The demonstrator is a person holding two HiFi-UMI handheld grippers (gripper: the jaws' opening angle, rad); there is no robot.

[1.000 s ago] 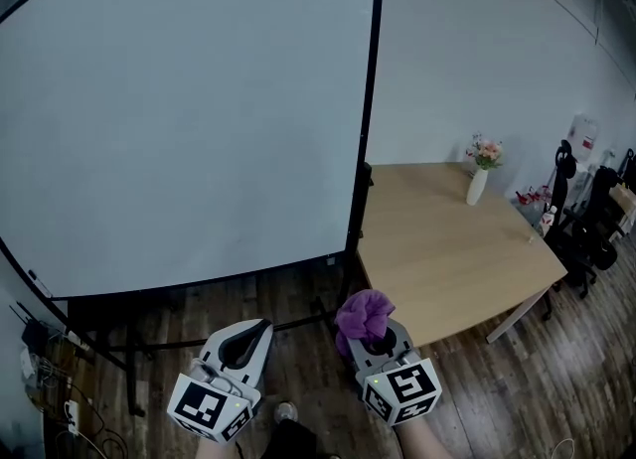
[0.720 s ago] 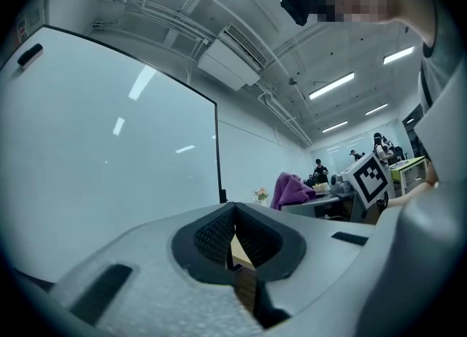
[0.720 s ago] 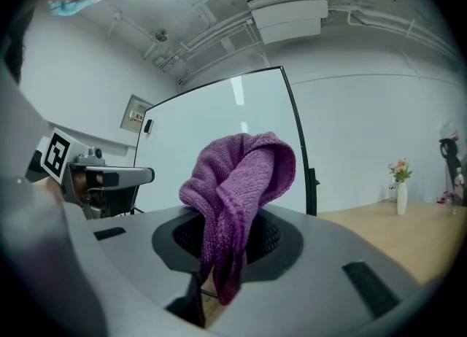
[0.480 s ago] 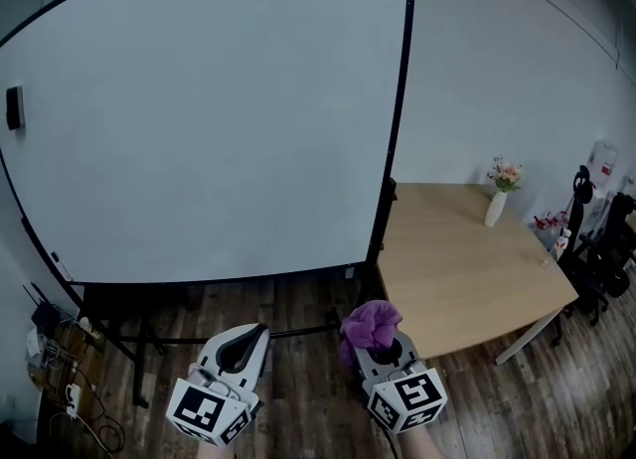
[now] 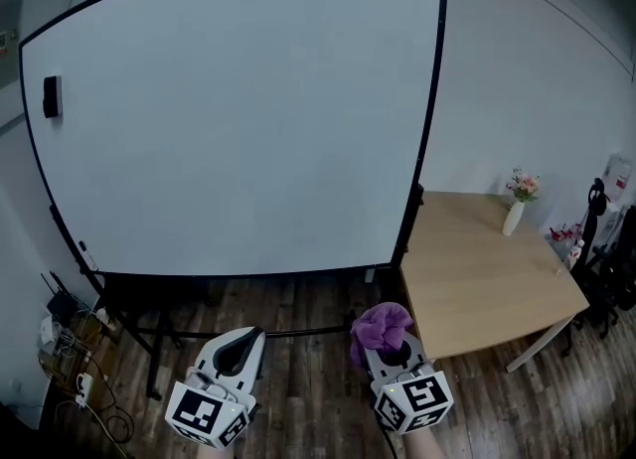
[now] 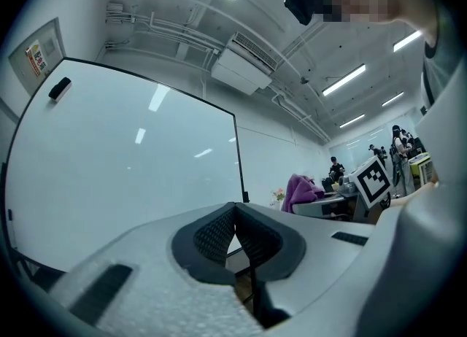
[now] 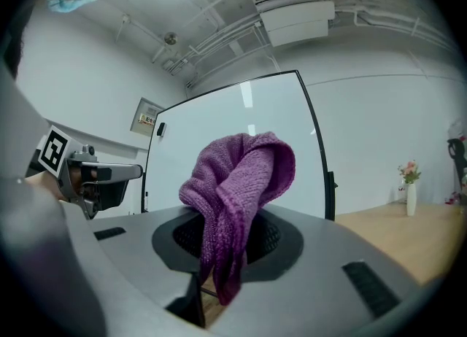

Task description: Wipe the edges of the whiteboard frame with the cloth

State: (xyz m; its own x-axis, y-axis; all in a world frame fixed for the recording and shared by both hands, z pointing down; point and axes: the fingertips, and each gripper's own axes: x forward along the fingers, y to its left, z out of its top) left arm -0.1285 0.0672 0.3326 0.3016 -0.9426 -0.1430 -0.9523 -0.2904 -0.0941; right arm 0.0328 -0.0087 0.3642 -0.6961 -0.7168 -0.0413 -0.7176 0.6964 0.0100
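Purple knitted cloth (image 5: 379, 326) bunches up out of the right tool (image 5: 384, 344), whose jaws are clamped on its lower folds. In the right gripper view the cloth rises from between the dark ribbed pads (image 7: 266, 237), flops over toward 1 o'clock and lets one loose end hang toward 6 o'clock. In the head view this tool sits low at about 5 o'clock, its marker cube nearest the camera. The left tool (image 5: 237, 348) sits at about 7 o'clock, well apart from the right one, and the left gripper view shows its jaws pressed together with nothing between them. From there the cloth shows as a purple lump at 3 o'clock beside the other tool's marker cube. A large white whiteboard (image 5: 238, 119) fills the head view from 9 to 1 o'clock, bordered by a thin black frame (image 5: 430, 129) and raised on a black stand over the dark wooden floor (image 5: 298, 313). The cloth is apart from the frame, lying toward 6 o'clock from the board's lower right corner and touching no edge. A small black eraser (image 5: 52, 96) clings to the board near its left edge at 10 o'clock. A light wooden tabletop (image 5: 477, 278) lies at 3 to 4 o'clock, just beside the frame's right edge, and a slim white vase of flowers (image 5: 514, 217) stands upright near its far side. A tangle of cables (image 5: 70, 378) lies on the floor at 8 o'clock.
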